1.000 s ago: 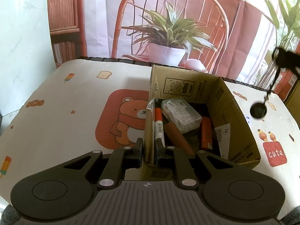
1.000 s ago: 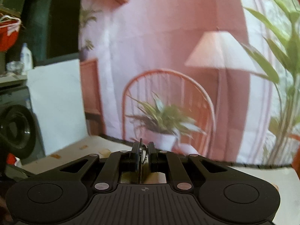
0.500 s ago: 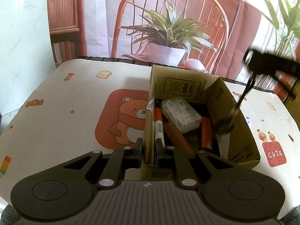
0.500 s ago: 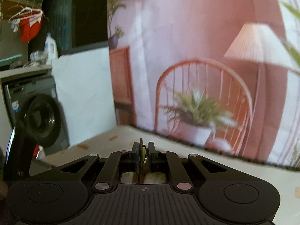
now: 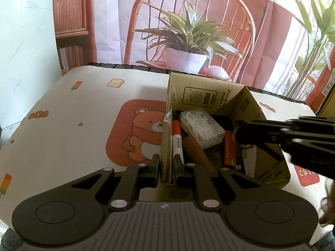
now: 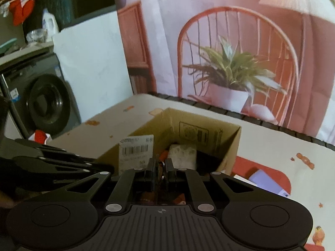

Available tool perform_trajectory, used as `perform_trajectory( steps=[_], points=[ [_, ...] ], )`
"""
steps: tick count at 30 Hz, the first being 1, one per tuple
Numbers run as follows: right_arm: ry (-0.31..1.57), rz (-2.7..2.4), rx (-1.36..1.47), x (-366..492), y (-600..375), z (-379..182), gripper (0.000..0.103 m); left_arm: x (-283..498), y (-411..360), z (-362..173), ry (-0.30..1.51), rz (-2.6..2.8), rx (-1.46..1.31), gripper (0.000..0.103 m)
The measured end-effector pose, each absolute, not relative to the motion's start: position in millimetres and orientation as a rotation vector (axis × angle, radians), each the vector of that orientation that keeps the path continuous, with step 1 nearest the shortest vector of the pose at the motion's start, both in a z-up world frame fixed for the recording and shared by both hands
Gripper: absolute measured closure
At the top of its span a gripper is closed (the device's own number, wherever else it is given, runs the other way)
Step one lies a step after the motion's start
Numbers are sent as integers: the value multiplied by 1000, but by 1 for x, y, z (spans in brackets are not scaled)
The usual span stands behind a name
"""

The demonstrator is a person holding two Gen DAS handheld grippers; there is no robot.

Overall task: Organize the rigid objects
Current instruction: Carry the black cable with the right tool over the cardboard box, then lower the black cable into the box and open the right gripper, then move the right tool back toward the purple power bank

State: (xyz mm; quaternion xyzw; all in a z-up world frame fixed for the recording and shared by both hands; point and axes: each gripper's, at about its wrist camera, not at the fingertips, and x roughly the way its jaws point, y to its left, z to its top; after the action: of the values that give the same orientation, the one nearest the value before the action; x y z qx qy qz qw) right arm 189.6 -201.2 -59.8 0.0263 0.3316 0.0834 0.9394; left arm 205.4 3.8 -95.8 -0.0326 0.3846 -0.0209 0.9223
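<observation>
An open cardboard box (image 5: 211,96) stands on the table and holds a clear plastic case (image 5: 201,127), an orange-capped marker (image 5: 177,138), a brown tube (image 5: 194,150) and an orange lighter (image 5: 228,148). My left gripper (image 5: 166,167) is shut on the box's near left wall. My right gripper (image 6: 160,173) is shut on a key ring with a dark tag (image 6: 161,172) and hovers over the box (image 6: 209,133). It shows in the left wrist view (image 5: 240,135) above the box's right side, where the key ring's hanging part is hidden.
The tablecloth carries a bear print (image 5: 138,133) left of the box. A white and lilac flat item (image 6: 266,182) lies on the table beside the box. A washing machine (image 6: 39,104) stands off the table's far side.
My right gripper has swung in and down over the box with the key ring, which now hangs inside the box. My left gripper has stayed on the box wall.
</observation>
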Motion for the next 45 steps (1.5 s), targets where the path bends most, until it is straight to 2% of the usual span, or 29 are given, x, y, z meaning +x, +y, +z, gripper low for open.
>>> perform_trajectory(
  steps=[14, 17, 19, 23, 25, 29, 34, 37, 39, 45],
  points=[
    [797, 166, -33, 225, -185, -91, 94, 205, 2, -96, 789, -47, -64, 87],
    [789, 154, -36, 224, -185, -90, 90, 205, 2, -96, 791, -47, -65, 87],
    [782, 139, -42, 223, -186, -87, 79, 205, 1, -95, 791, -44, -62, 87],
    [749, 107, -35, 218, -191, -81, 70, 206, 2, -95, 792, -44, -63, 87],
    [725, 87, -27, 216, -196, -77, 56, 206, 2, -95, 792, -44, -63, 87],
    [668, 43, -4, 208, -205, -66, 45, 206, 2, -95, 792, -44, -64, 87],
    [618, -18, 24, 198, -218, -57, 15, 206, 2, -95, 792, -45, -64, 87],
    [599, -57, 23, 193, -224, -54, 4, 206, 2, -95, 792, -45, -64, 87],
    [596, -87, 24, 190, -228, -53, 1, 206, 2, -95, 793, -44, -64, 87],
    [593, -173, 27, 183, -242, -52, 0, 206, 2, -95, 793, -45, -64, 87]
  ],
)
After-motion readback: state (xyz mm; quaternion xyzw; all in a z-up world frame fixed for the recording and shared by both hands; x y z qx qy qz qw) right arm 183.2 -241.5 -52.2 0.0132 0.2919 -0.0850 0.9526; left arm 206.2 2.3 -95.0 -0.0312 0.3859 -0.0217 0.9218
